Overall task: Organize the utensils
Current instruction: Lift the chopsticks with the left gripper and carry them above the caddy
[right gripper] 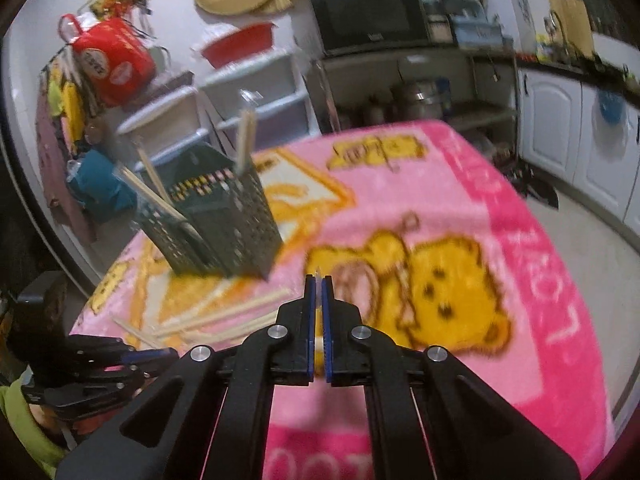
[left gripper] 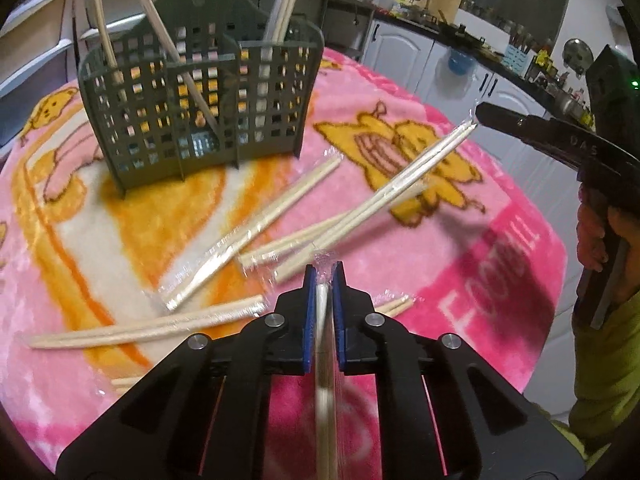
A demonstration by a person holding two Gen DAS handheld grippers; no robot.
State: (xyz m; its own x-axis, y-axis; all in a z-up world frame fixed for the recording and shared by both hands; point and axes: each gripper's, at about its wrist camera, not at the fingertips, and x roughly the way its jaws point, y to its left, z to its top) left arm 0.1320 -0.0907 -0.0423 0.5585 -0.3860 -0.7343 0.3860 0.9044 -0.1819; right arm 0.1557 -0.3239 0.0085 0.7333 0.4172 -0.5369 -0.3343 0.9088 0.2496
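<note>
A dark green slotted utensil basket [left gripper: 200,108] stands on a pink cartoon blanket [left gripper: 460,280] and holds several chopsticks; it also shows in the right wrist view [right gripper: 216,224]. Several plastic-wrapped chopstick pairs [left gripper: 248,232] lie loose in front of it. My left gripper [left gripper: 323,276] is shut on a wrapped chopstick pair [left gripper: 322,344] that runs back between its fingers. My right gripper [right gripper: 317,282] is shut on the tip of another wrapped chopstick pair [left gripper: 424,168], held lifted above the blanket; that gripper shows at the right of the left wrist view [left gripper: 480,114].
White drawer units [right gripper: 248,96] stand behind the table on the left. A shelf holds a microwave [right gripper: 368,16]. White kitchen cabinets [right gripper: 560,120] and a cluttered counter run along the right. The table edge drops off on the right side.
</note>
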